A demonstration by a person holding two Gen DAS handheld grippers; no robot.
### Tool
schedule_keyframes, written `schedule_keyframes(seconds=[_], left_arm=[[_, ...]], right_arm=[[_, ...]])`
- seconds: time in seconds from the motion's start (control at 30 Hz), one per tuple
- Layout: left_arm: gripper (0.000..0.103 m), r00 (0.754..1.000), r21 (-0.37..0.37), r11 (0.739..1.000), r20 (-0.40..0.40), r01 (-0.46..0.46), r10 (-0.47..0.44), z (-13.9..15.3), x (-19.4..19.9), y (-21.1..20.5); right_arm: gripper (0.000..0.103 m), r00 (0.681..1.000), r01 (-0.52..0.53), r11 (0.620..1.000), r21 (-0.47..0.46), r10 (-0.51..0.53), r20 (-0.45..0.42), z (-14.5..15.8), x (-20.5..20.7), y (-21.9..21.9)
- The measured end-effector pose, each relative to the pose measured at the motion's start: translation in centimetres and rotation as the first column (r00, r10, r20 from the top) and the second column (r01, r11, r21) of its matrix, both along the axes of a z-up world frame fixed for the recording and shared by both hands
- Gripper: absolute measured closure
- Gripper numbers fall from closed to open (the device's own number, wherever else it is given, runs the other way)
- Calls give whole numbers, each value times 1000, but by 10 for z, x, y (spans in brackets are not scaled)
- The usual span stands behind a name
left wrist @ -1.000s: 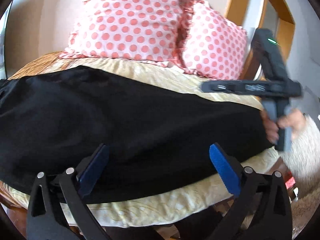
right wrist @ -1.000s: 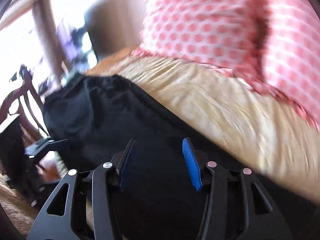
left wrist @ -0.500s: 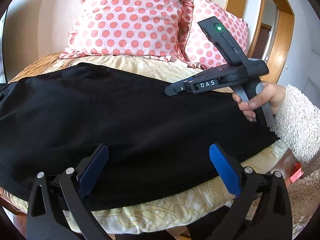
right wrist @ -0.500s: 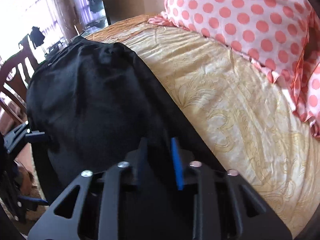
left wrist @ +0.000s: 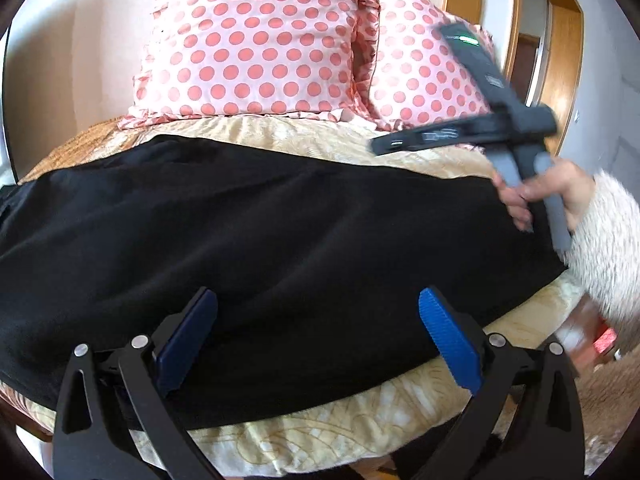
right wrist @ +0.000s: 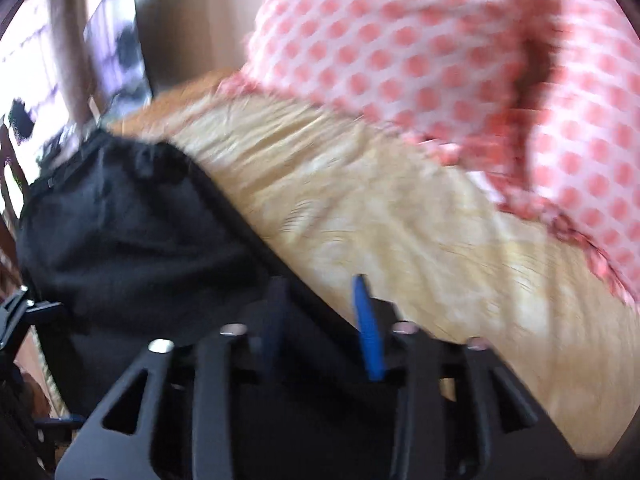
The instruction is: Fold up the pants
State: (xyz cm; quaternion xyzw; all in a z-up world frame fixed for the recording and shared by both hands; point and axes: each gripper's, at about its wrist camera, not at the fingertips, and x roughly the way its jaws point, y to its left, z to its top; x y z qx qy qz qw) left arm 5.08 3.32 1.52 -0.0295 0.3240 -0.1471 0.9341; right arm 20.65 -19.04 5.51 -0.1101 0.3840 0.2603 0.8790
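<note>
Black pants point(left wrist: 280, 232) on bed, beneath spread left hand-held gripper point(left wrist: 318, 330), right hand-held gripper point(right wrist: 322, 312) partly parted over hem

Right wrist view smeared by motion blur, right gripper point(right wrist: 320, 320) jaw gap unclear, black pants point(left wrist: 260, 240) cut off at 9 o'clock, hand point(left wrist: 540, 196) and its tool blurred at 3 o'clock, pillows point(right wrist: 460, 60) soft

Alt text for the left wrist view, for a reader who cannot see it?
Black pants lie spread across a cream bedspread, with the left claw open above their near edge. At right, a hand holds the blurred right claw; two pink polka-dot pillows stand behind.
</note>
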Motion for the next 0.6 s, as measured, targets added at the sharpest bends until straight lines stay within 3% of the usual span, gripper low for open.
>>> schedule_keyframes(seconds=[0.13, 0.2, 0.23, 0.33, 0.43, 0.47, 0.5, 0.57, 0.6], left_arm=[[2, 1000, -34, 999, 14, 16, -15, 4, -3, -2], [2, 1000, -28, 999, 15, 25, -24, 5, -1, -6], [2, 1000, -19, 999, 9, 27, -27, 4, -1, -8], [2, 1000, 9, 1000, -16, 26, -25, 0, 3, -13], [2, 1000, 21, 999, -9, 25, -25, 0, 1, -15], [2, 1000, 11, 1000, -7, 26, -26, 0, 1, -14], [2, 1000, 4, 1000, -6, 27, -27, 0, 0, -14], [2, 1000, -1, 1000, -4, 27, -27, 0, 1, -13], [2, 1000, -1, 1000, -3, 29, -29, 0, 0, -13]], right_arm=[[61, 988, 157, 985, -68, -156, 21, -5, -24, -57], [61, 962, 270, 956, -113, -273, -13, -17, -25, -93], [61, 945, 318, 939, -134, -325, -34, -23, -25, -110], [53, 881, 454, 889, -54, -458, -118, -27, -33, -168], [51, 822, 567, 822, -60, -569, -20, -13, -63, -204], [46, 789, 613, 788, -61, -614, 7, -9, -75, -219], [40, 734, 679, 732, -56, -679, 32, -5, -91, -241], [39, 638, 770, 636, -44, -768, 51, -3, -114, -276], [39, 551, 834, 550, -36, -833, 48, -4, -130, -303]])
